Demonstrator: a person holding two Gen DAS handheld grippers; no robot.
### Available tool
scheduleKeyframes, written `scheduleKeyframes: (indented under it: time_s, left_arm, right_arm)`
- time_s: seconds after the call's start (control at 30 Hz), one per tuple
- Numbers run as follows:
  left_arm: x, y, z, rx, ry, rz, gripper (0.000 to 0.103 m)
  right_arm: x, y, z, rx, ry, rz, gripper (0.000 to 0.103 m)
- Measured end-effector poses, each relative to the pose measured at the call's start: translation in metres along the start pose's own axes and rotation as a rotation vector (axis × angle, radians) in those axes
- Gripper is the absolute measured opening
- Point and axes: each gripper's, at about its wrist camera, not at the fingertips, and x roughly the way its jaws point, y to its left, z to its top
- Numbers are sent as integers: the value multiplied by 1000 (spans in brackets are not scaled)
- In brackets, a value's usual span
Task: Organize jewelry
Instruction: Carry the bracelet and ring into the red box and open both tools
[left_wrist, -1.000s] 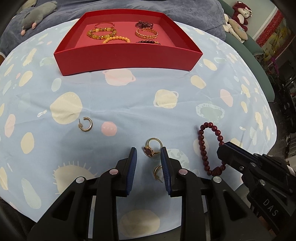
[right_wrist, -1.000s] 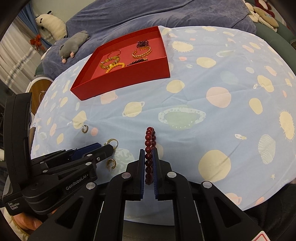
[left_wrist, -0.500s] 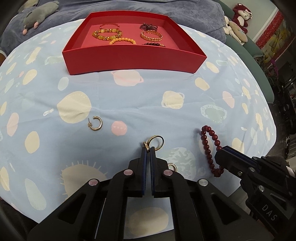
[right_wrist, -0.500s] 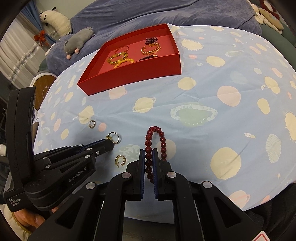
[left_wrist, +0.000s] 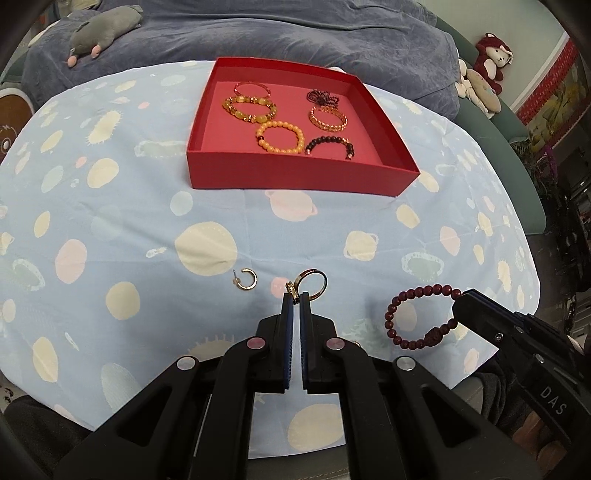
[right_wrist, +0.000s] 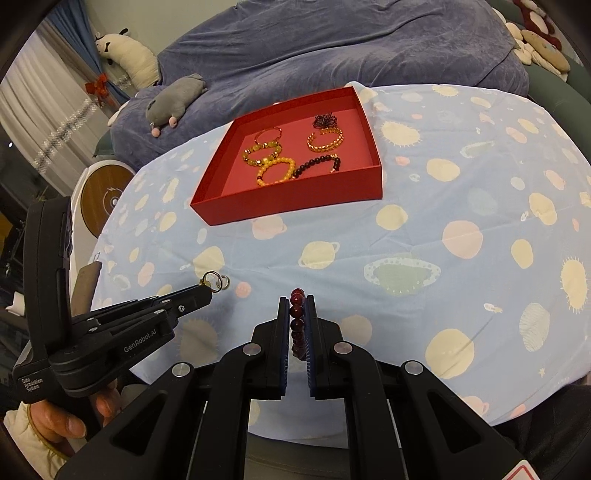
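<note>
Item: ring (left_wrist: 312, 283), gold band with a stone setting. Pinched by the setting between my left tongs (left_wrist: 295, 297), jaws pressed together on it; it hangs clear of the surface (left_wrist: 110, 206), near centre.

Item: dark red bead bracelet (left_wrist: 417, 315). Pinched in my right tongs (right_wrist: 297, 306), jaws closed on the beads; in the left view its loop dangles near right, off the cloth.

Item: hoop earring (left_wrist: 245, 282), gold. Lies loose on the cloth, near left of the ring, just beside a pink spot. Not yet collected.

Item: red tray (left_wrist: 295, 179), far centre. Holds six pieces: thin red bangle (left_wrist: 253, 88), amber bracelet (left_wrist: 249, 107), yellow bead bracelet (left_wrist: 280, 136) on the left half; dark beaded cluster (left_wrist: 323, 98), gold chain bracelet (left_wrist: 328, 118), black bead bracelet (left_wrist: 330, 144) on the right half. The near left corner of the tray is bare.

Status, my judgement: well past the middle. Six pieces stored, two in my tongs and still to be carried to the tray, one earring left on the cloth. Whether another small piece hides behind my left tongs I cannot tell.

Surroundings: grey plush toy (left_wrist: 105, 37) on the blue bedding (left_wrist: 295, 33) beyond.
</note>
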Motion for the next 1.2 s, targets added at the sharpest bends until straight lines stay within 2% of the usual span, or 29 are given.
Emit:
scheduleKeyframes:
  time_s: [0.2, 0.4, 0.67, 0.87, 1.03, 1.2]
  left_arm:
    - [-15, 13, 23, -3, -35, 20, 3]
    - [-21, 18, 55, 16, -75, 35, 3]
    - [-10, 10, 112, 56, -112, 21, 3]
    - [20, 8, 142, 69, -89, 24, 3]
    - [53, 14, 151, 62, -37, 34, 3]
    - [82, 23, 156, 60, 6, 50, 3]
  right_arm:
    - [-5, 9, 26, -26, -38, 6, 8]
    - [-4, 17, 71, -53, -82, 25, 8]
    - [25, 28, 127, -68, -97, 51, 8]
    - [66, 29, 153, -42, -56, 80, 8]
    - [106, 18, 162, 2, -5, 96, 8]
    - [138, -1, 167, 22, 32, 55, 8]
